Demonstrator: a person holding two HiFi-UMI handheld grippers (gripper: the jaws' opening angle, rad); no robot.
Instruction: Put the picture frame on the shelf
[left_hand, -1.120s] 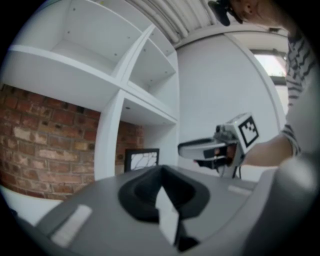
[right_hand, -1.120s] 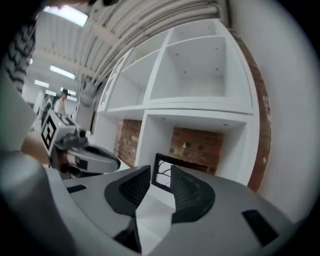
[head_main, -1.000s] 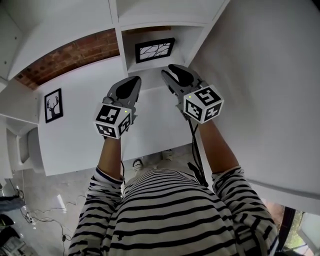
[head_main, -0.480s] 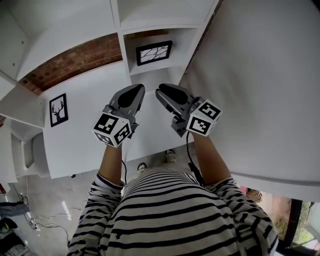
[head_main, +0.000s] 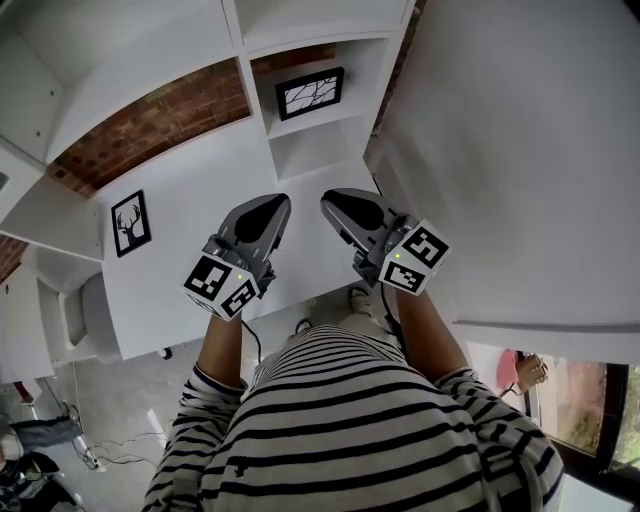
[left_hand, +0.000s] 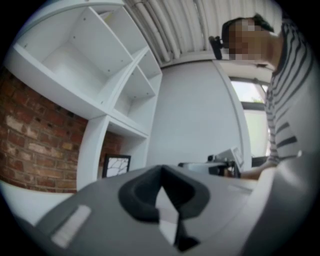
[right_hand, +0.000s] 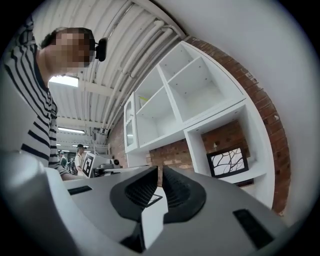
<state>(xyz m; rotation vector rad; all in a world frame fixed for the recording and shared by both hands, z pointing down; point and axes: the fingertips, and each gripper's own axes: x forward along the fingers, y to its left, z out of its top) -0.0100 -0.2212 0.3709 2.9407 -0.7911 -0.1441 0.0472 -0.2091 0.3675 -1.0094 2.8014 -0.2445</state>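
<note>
Frame (head_main: 309, 93) black, rectangular, shelf (head_main: 252, 100) white, boxy

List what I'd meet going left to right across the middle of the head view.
Deer picture frame, left gripper, right gripper (its jaws have just been closing, with nothing between them).

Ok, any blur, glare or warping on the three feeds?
Head view: sharp, even light, shelf edges bowed. Left gripper view: soft all over, window blown out. Right gripper view: crisp, frame clear, fisheye with black corners.
</note>
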